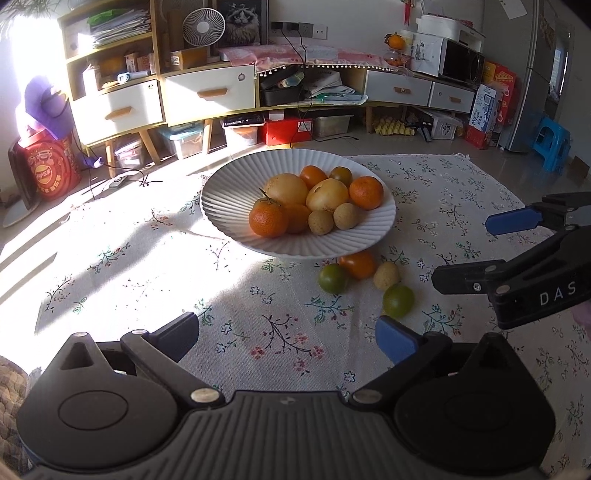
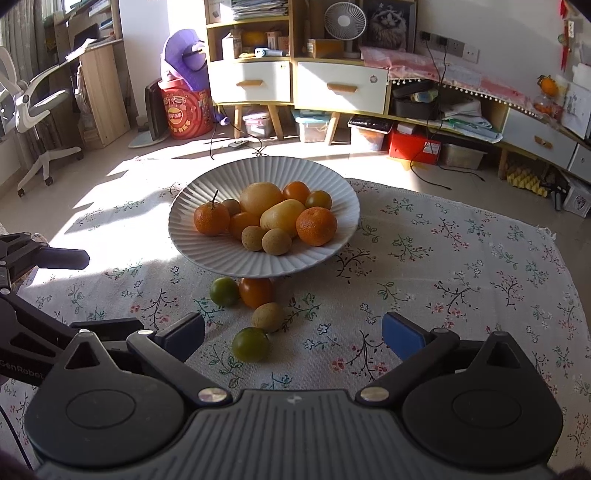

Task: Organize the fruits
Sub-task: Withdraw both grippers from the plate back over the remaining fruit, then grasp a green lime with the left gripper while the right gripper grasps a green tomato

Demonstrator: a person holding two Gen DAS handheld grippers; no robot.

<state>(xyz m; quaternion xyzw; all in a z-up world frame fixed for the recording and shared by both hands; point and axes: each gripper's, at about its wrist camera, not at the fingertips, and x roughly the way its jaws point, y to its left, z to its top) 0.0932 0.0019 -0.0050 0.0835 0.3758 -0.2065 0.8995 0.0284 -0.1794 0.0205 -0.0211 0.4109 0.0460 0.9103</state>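
Left hand-held gripper (image 1: 288,334) and right hand-held gripper (image 2: 293,338), side by side, both angled downward over the floral cloth (image 2: 461,266), jaws spread wide and holding nothing. Just beyond them, four loose fruits lie on the cloth: near green citrus (image 2: 250,344), tan longan (image 2: 267,316), orange tomato (image 2: 256,291), far green citrus (image 2: 224,291). Farther off, the ribbed white bowl (image 2: 207,243) holds mandarins, yellow fruits and longans.

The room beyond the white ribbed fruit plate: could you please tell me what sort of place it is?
Most likely a lived-in home living room: a wood-and-white drawer cabinet crammed with household clutter, a small white desk fan, and a floral tablecloth under the plate.
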